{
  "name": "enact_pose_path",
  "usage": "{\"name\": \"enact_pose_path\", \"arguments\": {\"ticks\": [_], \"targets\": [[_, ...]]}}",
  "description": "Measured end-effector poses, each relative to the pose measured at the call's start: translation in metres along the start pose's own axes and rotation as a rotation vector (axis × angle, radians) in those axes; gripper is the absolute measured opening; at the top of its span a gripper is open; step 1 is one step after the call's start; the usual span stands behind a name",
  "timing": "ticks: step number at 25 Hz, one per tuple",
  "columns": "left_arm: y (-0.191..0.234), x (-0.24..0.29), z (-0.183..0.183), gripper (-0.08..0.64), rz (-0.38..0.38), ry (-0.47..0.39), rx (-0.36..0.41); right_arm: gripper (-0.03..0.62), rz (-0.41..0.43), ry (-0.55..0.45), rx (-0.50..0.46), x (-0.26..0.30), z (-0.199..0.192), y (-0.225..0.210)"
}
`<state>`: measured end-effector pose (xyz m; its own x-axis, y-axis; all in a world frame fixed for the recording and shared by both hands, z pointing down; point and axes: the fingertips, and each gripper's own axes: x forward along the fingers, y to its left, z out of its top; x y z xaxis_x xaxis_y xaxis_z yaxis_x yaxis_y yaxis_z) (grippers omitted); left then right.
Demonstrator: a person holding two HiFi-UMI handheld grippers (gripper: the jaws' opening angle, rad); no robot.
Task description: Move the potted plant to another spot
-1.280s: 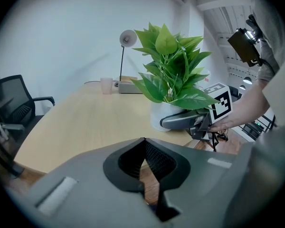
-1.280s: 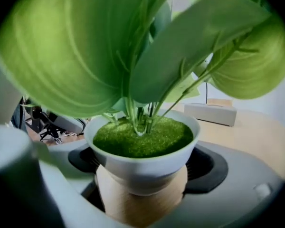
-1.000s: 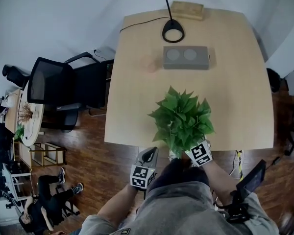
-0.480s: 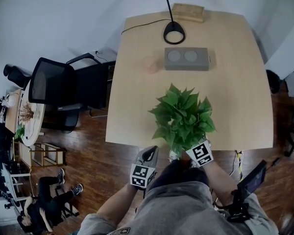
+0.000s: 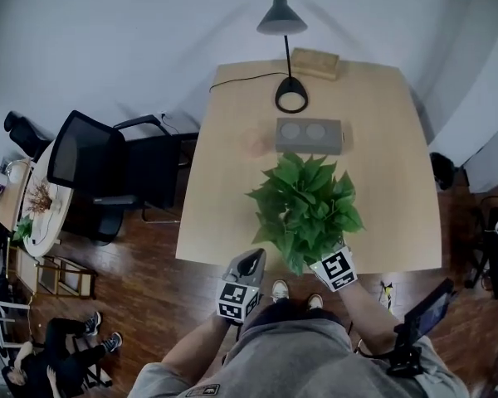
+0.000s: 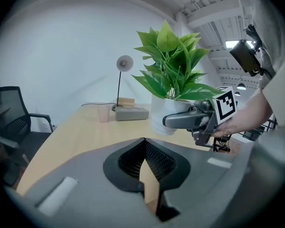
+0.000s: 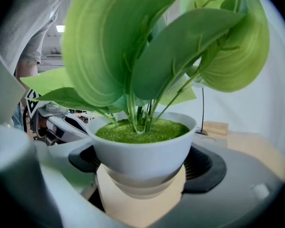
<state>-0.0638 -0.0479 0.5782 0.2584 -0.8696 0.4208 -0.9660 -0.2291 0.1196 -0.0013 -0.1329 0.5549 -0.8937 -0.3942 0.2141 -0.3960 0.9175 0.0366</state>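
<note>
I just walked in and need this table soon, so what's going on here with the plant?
A person standing at the near edge of the wooden table has a handheld gripper in each hand. The right gripper is shut on the white pot of the potted plant, close to that edge. The left gripper is shut and empty, held off to the side of the plant. A lamp, a grey block and a pink cup sit further back.

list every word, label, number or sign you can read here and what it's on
No readable text anywhere.
Cubes on the left gripper and right gripper: black-and-white square markers, no letters.
The white pot: plain, no label.
The tan box: any print is too small to tell.
</note>
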Motion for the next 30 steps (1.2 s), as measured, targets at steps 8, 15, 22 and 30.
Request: {"name": "enact_pose_path", "arguments": {"ticks": [8,15,22,30], "targets": [[0.023,0.016,0.087,-0.006,0.002,-0.197,0.020,0.517,-0.013,-0.084,-0.061,0.008,0.072,-0.019],[0.033,0.021,0.117,-0.006,-0.005,-0.263,0.033,0.517,-0.012,-0.106,-0.098,0.017,0.095,-0.021],[0.050,0.018,0.127,-0.006,0.000,-0.286,0.038,0.517,0.010,-0.099,-0.105,0.039,0.099,-0.012],[0.099,-0.002,0.125,-0.006,0.062,-0.289,0.011,0.517,0.059,-0.105,-0.097,0.088,0.107,0.010]]}}
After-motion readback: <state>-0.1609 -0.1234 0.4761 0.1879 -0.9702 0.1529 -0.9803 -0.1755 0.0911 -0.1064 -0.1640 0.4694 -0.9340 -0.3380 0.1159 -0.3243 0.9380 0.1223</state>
